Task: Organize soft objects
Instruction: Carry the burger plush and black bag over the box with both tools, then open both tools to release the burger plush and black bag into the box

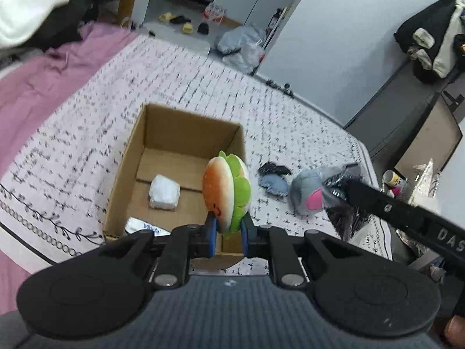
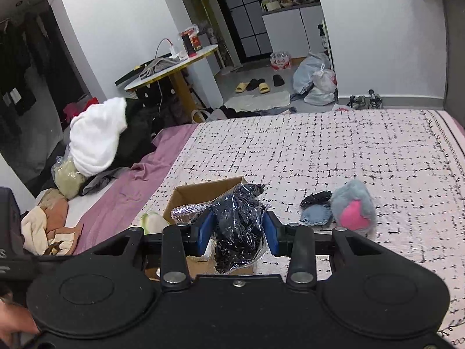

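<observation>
My left gripper (image 1: 228, 226) is shut on a plush hamburger (image 1: 226, 193) and holds it over the near right corner of an open cardboard box (image 1: 128, 168) on the bed. In the box lie a white wrapped packet (image 1: 164, 192) and a tissue pack (image 1: 145, 228). My right gripper (image 2: 237, 232) is shut on a dark item in a clear plastic bag (image 2: 237, 226), above the box (image 2: 203, 192). A grey and pink plush (image 2: 353, 208) (image 1: 308, 196), a blue denim piece (image 2: 315, 214) and a black piece (image 2: 316, 197) lie on the bed to the right of the box.
The bed has a white black-patterned cover (image 2: 319, 151) and a pink blanket (image 1: 37, 87) on its left side. Piled clothes and a white towel (image 2: 96, 139) lie at the bed's left. A round table (image 2: 174, 64), slippers and bags stand on the floor beyond.
</observation>
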### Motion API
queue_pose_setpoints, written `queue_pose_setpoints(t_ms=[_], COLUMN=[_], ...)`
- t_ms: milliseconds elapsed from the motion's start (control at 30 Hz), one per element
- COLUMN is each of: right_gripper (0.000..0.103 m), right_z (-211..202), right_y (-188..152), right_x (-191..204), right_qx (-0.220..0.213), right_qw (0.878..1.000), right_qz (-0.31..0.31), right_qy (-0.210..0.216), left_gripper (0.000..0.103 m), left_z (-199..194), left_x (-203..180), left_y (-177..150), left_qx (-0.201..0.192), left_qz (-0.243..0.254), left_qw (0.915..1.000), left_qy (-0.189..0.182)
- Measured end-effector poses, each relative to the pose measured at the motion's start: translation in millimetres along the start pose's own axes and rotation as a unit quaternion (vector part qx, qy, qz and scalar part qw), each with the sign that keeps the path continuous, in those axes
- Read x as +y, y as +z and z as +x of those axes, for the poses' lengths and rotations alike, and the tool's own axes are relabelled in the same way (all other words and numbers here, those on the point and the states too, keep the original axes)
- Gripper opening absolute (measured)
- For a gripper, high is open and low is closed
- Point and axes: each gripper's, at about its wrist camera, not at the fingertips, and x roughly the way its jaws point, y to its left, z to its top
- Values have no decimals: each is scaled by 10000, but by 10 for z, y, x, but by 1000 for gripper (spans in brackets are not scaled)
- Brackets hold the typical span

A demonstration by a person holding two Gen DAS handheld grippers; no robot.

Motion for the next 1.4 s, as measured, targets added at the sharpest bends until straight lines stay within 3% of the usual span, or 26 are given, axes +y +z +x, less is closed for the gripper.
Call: queue_pose_setpoints(t_ms=[433, 833, 933, 1000, 1267, 1400], right_gripper=[38, 38, 38, 38, 39, 50], right_z=[596, 1070, 1160, 1219, 1320, 1303], right_y=[87, 55, 29, 16, -14, -2], right_x=[88, 283, 324, 335, 416, 408], right_qx=[372, 793, 860, 916, 1009, 1070], right_qw=[9992, 9958, 9952, 9947, 9940, 9939], right_qz=[-158, -415, -421, -415, -368, -197], right_qy=[44, 194, 222, 216, 190, 173], left_gripper=[16, 20, 32, 51, 61, 73], left_z=[706, 763, 753, 699, 435, 298], left_x=[266, 277, 318, 333, 433, 448], left_y=[-88, -76, -40, -17, 46, 67], left_qx=[631, 644, 737, 725, 473, 298], left_qz=[-310, -158, -273, -323, -488, -507], left_qw=[9975, 9977, 9969, 9968, 9976, 9979], left_qy=[109, 141, 103, 109, 149, 255])
